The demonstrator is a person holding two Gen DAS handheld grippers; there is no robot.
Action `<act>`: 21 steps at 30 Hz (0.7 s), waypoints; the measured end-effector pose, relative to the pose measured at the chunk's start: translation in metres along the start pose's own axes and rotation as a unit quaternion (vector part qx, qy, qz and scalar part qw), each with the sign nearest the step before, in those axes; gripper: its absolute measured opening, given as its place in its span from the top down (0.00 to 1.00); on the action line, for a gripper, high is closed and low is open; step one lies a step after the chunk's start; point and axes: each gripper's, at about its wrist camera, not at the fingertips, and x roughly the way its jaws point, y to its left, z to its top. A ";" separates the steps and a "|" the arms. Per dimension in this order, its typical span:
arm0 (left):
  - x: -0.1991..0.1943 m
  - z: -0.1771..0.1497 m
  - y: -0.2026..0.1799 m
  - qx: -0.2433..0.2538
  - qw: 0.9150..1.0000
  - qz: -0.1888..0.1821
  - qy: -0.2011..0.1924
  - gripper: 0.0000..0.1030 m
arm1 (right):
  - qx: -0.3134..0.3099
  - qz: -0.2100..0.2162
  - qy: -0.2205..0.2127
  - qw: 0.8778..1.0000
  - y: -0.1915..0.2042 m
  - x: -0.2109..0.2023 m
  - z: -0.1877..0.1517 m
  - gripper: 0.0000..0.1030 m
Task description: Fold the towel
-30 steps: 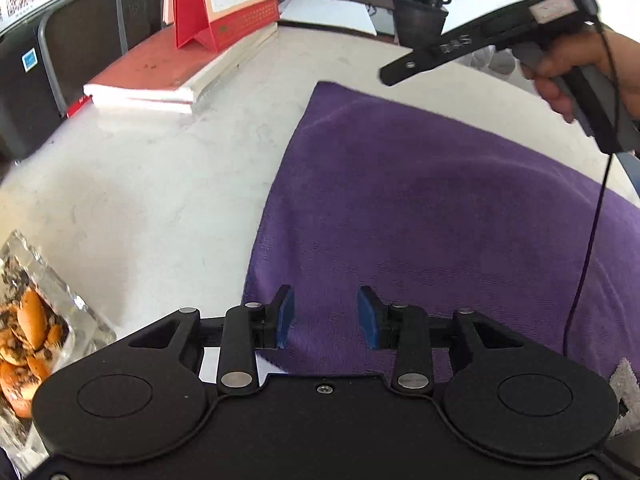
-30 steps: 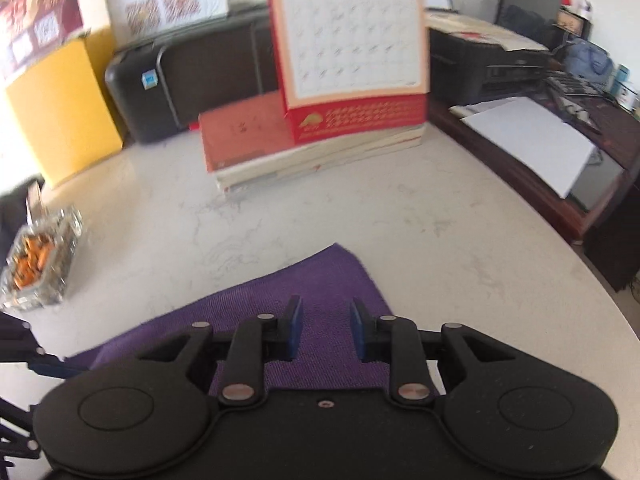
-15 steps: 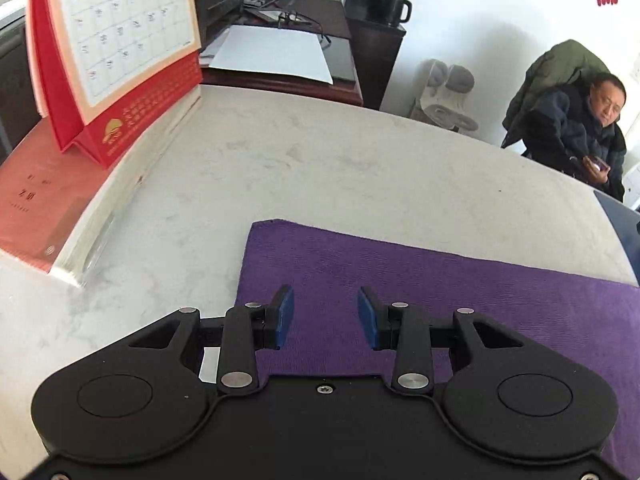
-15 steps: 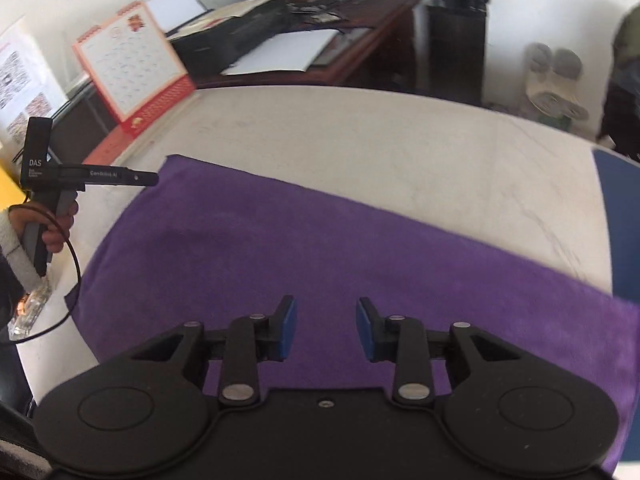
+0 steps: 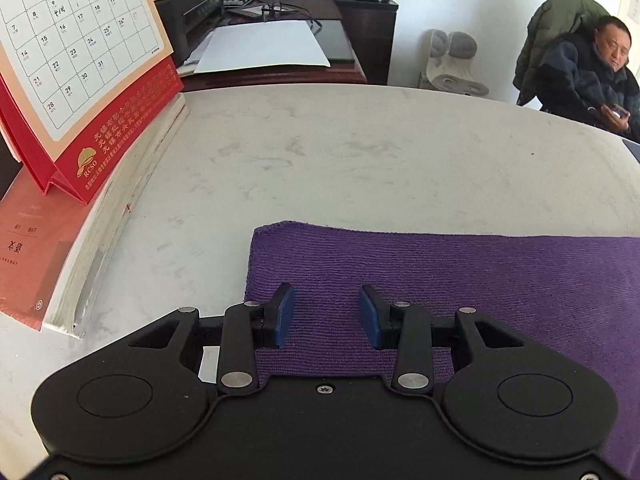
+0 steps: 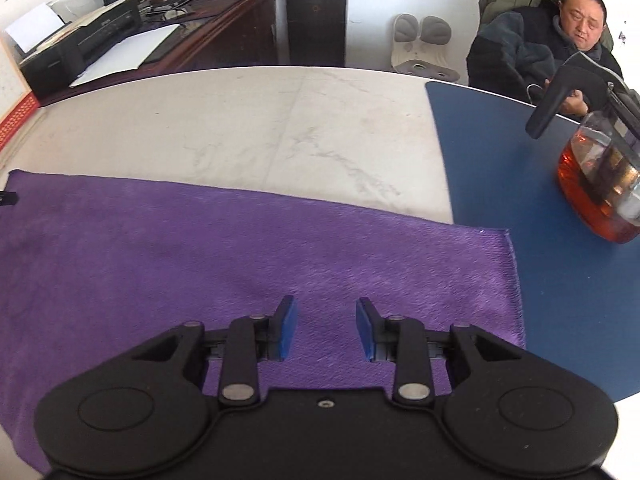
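A purple towel [image 5: 480, 280] lies flat on the pale marble table [image 5: 360, 160]. My left gripper [image 5: 326, 296] hovers just above the towel's far left corner, open, with only cloth below the blue pads. In the right wrist view the towel [image 6: 160, 248] spreads wide to the left, and its right edge lies on a blue mat [image 6: 520, 180]. My right gripper [image 6: 325, 308] hangs over the towel's right part, a little in from that edge, open and holding nothing. A black tip of the left gripper [image 6: 8, 199] shows at the towel's far left corner.
A red desk calendar [image 5: 80, 60] stands on a stack of books [image 5: 60, 240] left of the towel. A glass teapot [image 6: 600, 184] of red tea sits on the blue mat at the right. Beyond the table a person [image 6: 560, 40] sits in a chair by a dark desk.
Both grippers have swung round to face the far side of the table. The left now sits over the towel's far left corner, the right has travelled toward the towel's right edge. Both stay open.
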 end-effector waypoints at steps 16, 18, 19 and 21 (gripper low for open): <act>-0.040 -0.014 0.016 -0.038 0.999 0.008 -0.003 0.63 | 0.017 0.039 -0.050 0.998 -0.024 -0.016 0.009 0.66; -0.067 -0.029 0.015 -0.038 0.999 -0.002 -0.010 0.63 | 0.014 0.052 -0.055 0.997 -0.021 -0.038 -0.004 0.66; -0.077 -0.039 0.013 -0.035 0.999 -0.007 -0.011 0.63 | 0.017 0.064 -0.050 0.997 -0.019 -0.049 -0.016 0.65; -0.092 -0.060 0.007 -0.024 1.000 -0.020 -0.002 0.63 | 0.016 0.083 -0.036 0.996 -0.013 -0.063 -0.039 0.65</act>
